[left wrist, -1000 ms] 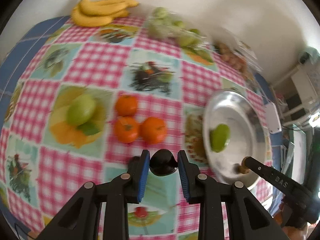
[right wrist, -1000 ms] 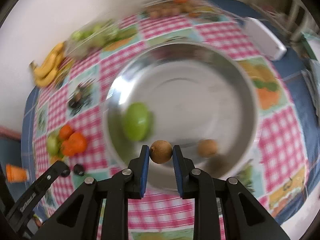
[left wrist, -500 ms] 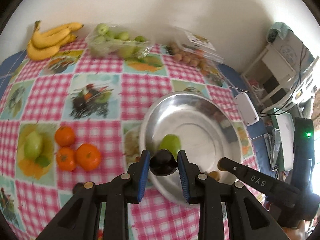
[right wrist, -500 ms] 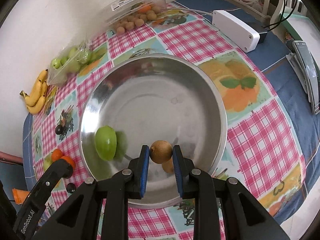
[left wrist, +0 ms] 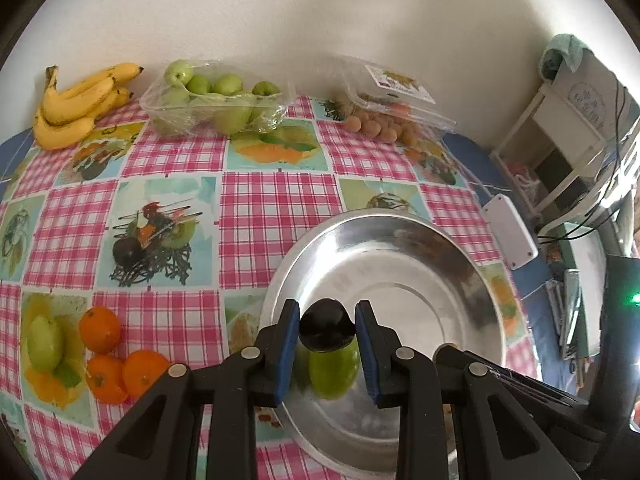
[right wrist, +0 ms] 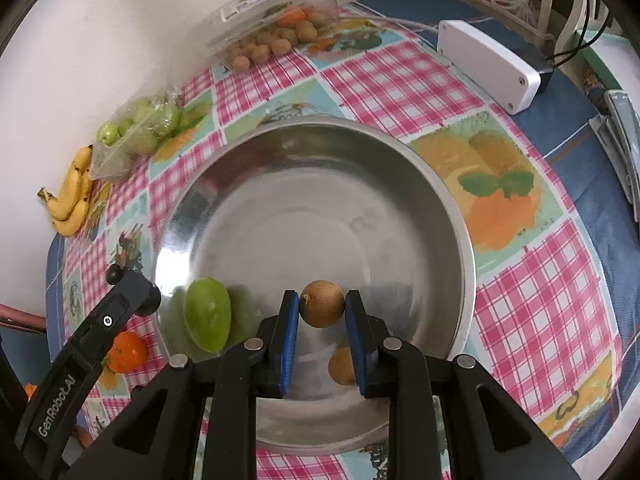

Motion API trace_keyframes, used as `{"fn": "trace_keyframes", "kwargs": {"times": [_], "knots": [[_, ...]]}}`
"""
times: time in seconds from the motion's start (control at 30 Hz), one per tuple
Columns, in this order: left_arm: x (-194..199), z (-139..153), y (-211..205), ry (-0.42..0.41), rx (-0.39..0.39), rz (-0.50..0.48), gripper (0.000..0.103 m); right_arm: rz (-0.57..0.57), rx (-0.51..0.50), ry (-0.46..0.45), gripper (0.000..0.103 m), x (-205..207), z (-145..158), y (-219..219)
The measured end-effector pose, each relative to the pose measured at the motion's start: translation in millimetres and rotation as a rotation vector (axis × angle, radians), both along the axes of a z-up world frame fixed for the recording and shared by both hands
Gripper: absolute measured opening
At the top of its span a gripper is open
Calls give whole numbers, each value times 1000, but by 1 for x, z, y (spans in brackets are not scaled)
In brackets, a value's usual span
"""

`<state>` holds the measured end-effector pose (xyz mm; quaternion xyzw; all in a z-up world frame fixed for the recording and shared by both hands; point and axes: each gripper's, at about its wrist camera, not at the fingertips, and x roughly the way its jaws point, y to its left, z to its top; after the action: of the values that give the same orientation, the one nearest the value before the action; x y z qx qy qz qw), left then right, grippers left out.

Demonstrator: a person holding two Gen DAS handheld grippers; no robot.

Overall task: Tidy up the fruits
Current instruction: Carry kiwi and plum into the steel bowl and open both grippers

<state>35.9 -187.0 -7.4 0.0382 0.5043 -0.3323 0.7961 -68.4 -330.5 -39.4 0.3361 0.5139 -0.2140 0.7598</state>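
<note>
My left gripper (left wrist: 327,326) is shut on a dark plum (left wrist: 326,330), held over the near left part of the steel bowl (left wrist: 460,256). A green fruit (left wrist: 334,372) lies in the bowl just beneath it. My right gripper (right wrist: 322,310) is shut on a brown round fruit (right wrist: 322,309) above the bowl's (right wrist: 456,208) near side. A second brown fruit (right wrist: 341,366) and the green fruit (right wrist: 209,314) rest inside the bowl. The left gripper's finger (right wrist: 128,296) with the plum shows at the bowl's left rim.
Three oranges (left wrist: 116,356) and a green fruit (left wrist: 44,344) lie left of the bowl. Bananas (left wrist: 76,104), a tray of green fruit (left wrist: 212,100) and a clear box of small brown fruit (left wrist: 384,120) line the wall. A white box (right wrist: 488,66) sits at the table's right.
My left gripper carried the plum rightwards from beside the oranges to over the bowl. The right gripper shifted a little over the bowl, still holding the brown fruit.
</note>
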Motion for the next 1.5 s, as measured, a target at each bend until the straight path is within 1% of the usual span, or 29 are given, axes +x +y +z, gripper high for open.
{"fn": "trace_keyframes", "kwargs": {"times": [0.1,0.43,0.67,0.73,0.77,0.8,0.87,0.9,0.97,1.03,1.1,1.13,1.17,1.2,1.23,1.27,1.3,1.33,1.37,1.4,1.47,1.5], "knots": [[3,-7,-5,-10,16,-3,31,-4,1,6,25,2,-4,-2],[11,-23,-14,-3,40,1,31,3,12,32,25,14,-20,-5],[13,-27,-15,11,53,1,32,13,-3,33,25,18,-20,-3],[13,-27,-15,23,51,0,33,18,-7,28,25,19,-18,-2],[13,-26,-16,29,51,-4,34,19,-10,25,27,19,-17,-3],[14,-25,-16,32,50,-5,41,19,-12,21,29,20,-16,-3],[13,-22,-16,27,41,-7,49,15,-16,13,41,18,-13,-4],[13,-19,-15,24,40,-8,51,12,-19,8,42,18,-11,-4],[12,-14,-13,17,44,-7,52,8,-21,1,43,15,-7,-5],[12,-10,-11,17,41,-4,56,3,-25,-4,43,13,-3,-6],[12,-6,-8,15,49,1,63,0,-30,-9,43,11,1,-7],[12,-3,-7,10,53,3,64,0,-34,-12,45,10,3,-6],[12,0,-4,3,67,7,69,1,-39,-13,51,9,6,-6],[12,2,-3,-3,83,12,74,2,-43,-12,54,8,8,-6],[12,3,-2,-8,97,16,76,2,-49,-9,57,8,10,-5],[13,4,0,-15,126,26,79,4,-55,-7,58,7,11,-4],[13,3,1,-16,147,36,85,8,-61,-3,60,8,12,-4],[15,1,4,-14,190,56,88,11,-66,3,64,8,12,-3],[16,-1,7,-12,214,69,94,14,-70,12,68,9,12,-2],[17,-3,10,-10,233,81,99,17,-75,23,69,10,11,-1],[19,-6,16,-9,250,98,103,31,-84,51,69,13,7,1],[20,-8,18,-9,259,106,103,39,-86,63,69,15,5,2]]}}
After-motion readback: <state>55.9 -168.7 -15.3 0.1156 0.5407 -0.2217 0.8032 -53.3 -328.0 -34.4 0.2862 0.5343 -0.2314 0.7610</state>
